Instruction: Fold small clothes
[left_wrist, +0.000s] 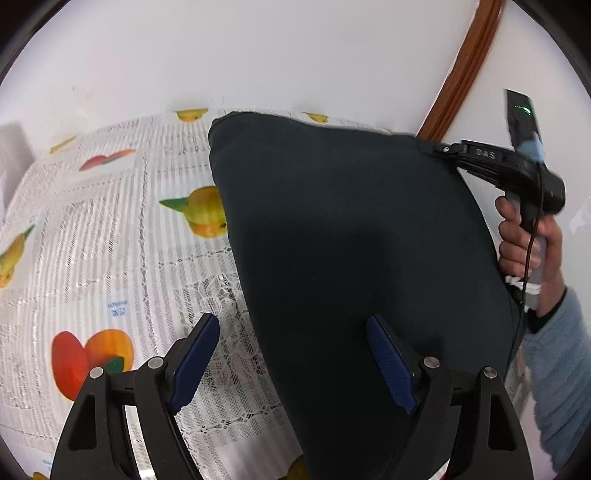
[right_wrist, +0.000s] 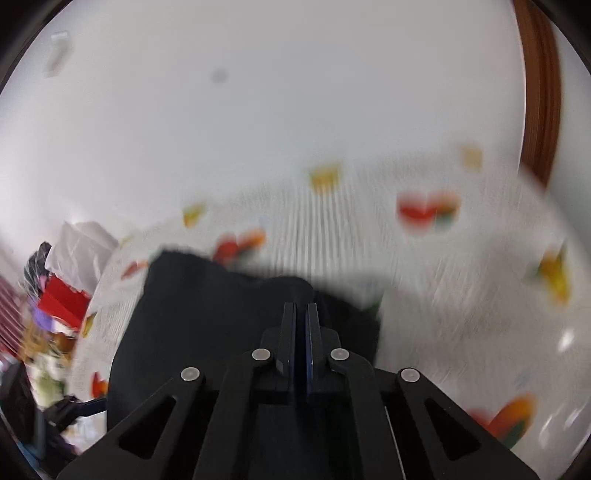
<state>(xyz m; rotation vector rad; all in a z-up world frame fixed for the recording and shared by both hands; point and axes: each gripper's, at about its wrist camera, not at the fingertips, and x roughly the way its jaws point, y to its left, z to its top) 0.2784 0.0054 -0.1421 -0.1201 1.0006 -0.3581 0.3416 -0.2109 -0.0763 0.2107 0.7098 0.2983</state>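
Observation:
A dark navy garment (left_wrist: 351, 236) lies spread on the table with a fruit-print lace cloth (left_wrist: 110, 229). My left gripper (left_wrist: 291, 332) is open above the garment's near left edge, one blue pad over the cloth, the other over the fabric. In the left wrist view my right gripper (left_wrist: 432, 147) pinches the garment's far right corner, held by a hand in a blue sleeve. In the right wrist view, which is motion-blurred, my right gripper (right_wrist: 300, 314) is shut with the dark garment (right_wrist: 221, 314) under and around its tips.
A white wall stands behind the table. A brown wooden door frame (left_wrist: 465, 66) rises at the back right. A pile of bags and colourful items (right_wrist: 62, 291) sits off the table's left side in the right wrist view.

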